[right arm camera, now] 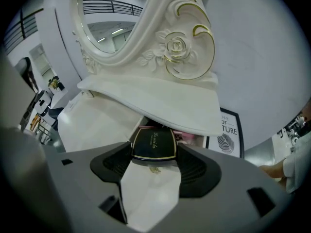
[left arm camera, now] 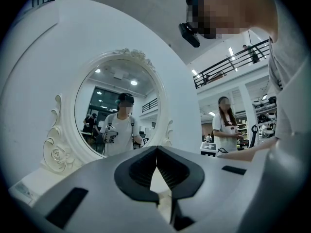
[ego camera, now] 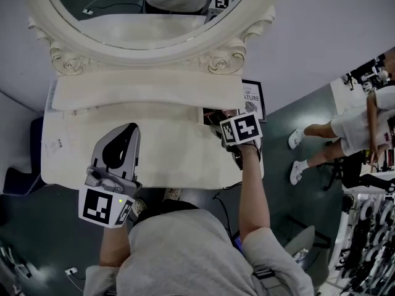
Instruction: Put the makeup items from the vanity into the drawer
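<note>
A black compact with gold trim (right arm camera: 154, 142) sits between the jaws of my right gripper (right arm camera: 154, 149), which is shut on it. The compact is just in front of the open drawer (right arm camera: 187, 138) under the vanity's shelf; something pink shows inside. In the head view the right gripper (ego camera: 229, 127) is at the drawer's dark opening (ego camera: 213, 115) at the right end of the white vanity top (ego camera: 173, 147), and the compact is hidden there. My left gripper (ego camera: 128, 131) hovers over the vanity's front left, shut with nothing in it (left arm camera: 156, 154).
A big oval mirror (ego camera: 148, 17) on a carved white frame rises behind a raised shelf (ego camera: 148, 88). A framed print (ego camera: 252, 97) leans against the wall to the right of the drawer. A person (ego camera: 345, 128) stands on the floor at the far right.
</note>
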